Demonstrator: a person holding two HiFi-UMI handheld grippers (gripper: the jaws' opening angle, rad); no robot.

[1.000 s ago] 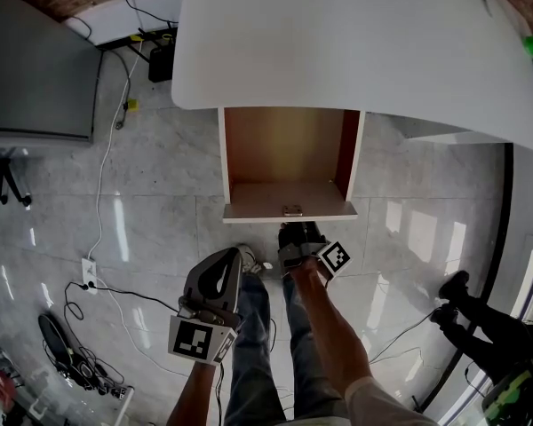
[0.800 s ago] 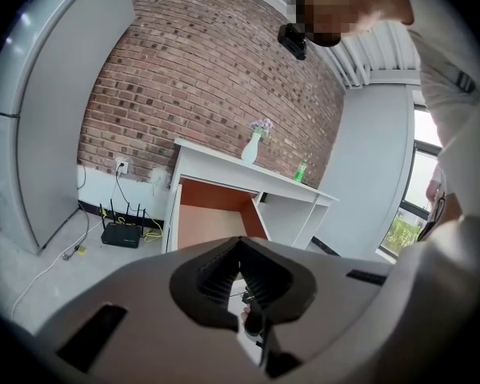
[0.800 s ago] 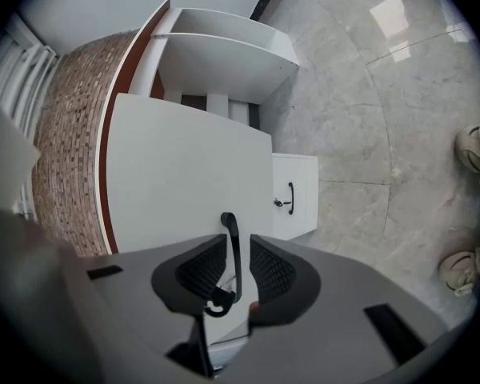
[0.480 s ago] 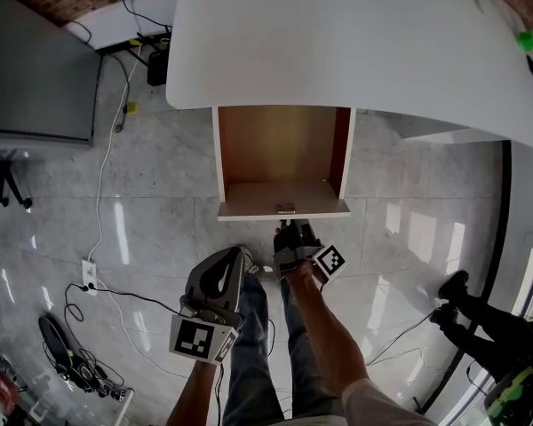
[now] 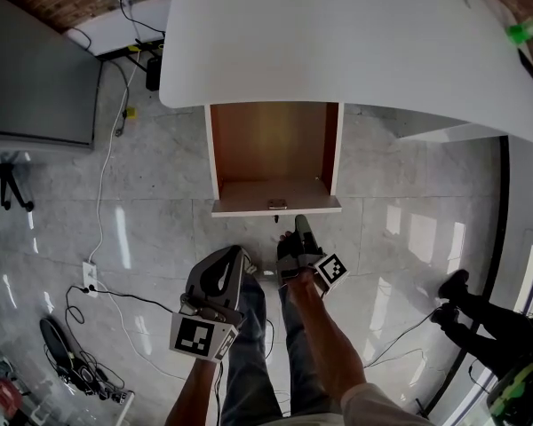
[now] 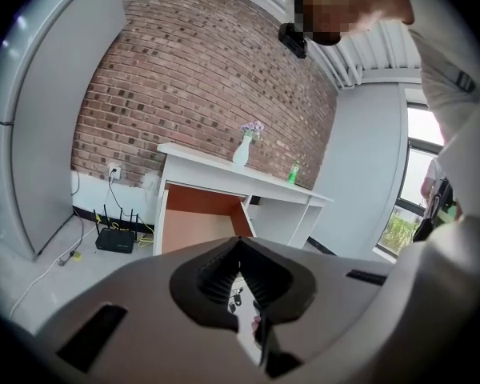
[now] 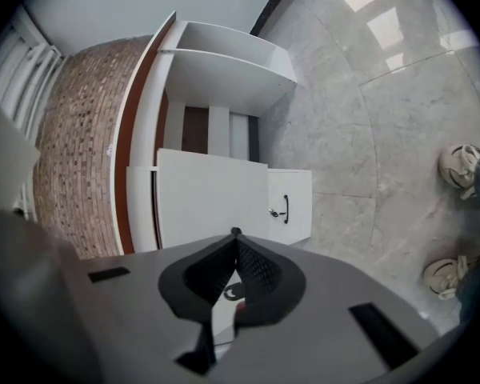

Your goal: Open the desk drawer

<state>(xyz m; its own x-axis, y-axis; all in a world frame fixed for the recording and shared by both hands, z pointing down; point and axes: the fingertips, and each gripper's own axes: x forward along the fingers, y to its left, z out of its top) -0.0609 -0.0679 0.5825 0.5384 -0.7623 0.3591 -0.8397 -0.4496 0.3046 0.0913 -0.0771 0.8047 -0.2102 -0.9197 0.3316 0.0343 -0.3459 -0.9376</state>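
Ahead of the right tongs (image 5: 300, 226), matt grey plastic, the counter (image 5: 338, 34) is smooth matt white, its drawer (image 5: 271, 145) brown wood inside; glossy marbled floor (image 5: 142, 229) beneath, rough brick wall (image 6: 192, 78) beyond

white desk (image 5: 338, 34), orange-brown drawer (image 5: 271, 145) interior, grey marbled floor (image 5: 151, 224)

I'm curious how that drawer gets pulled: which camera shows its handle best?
The right gripper view: the handle shows dark and whole on the white front of the drawer. The head view shows only a speck of it from above; the left gripper view, nothing.
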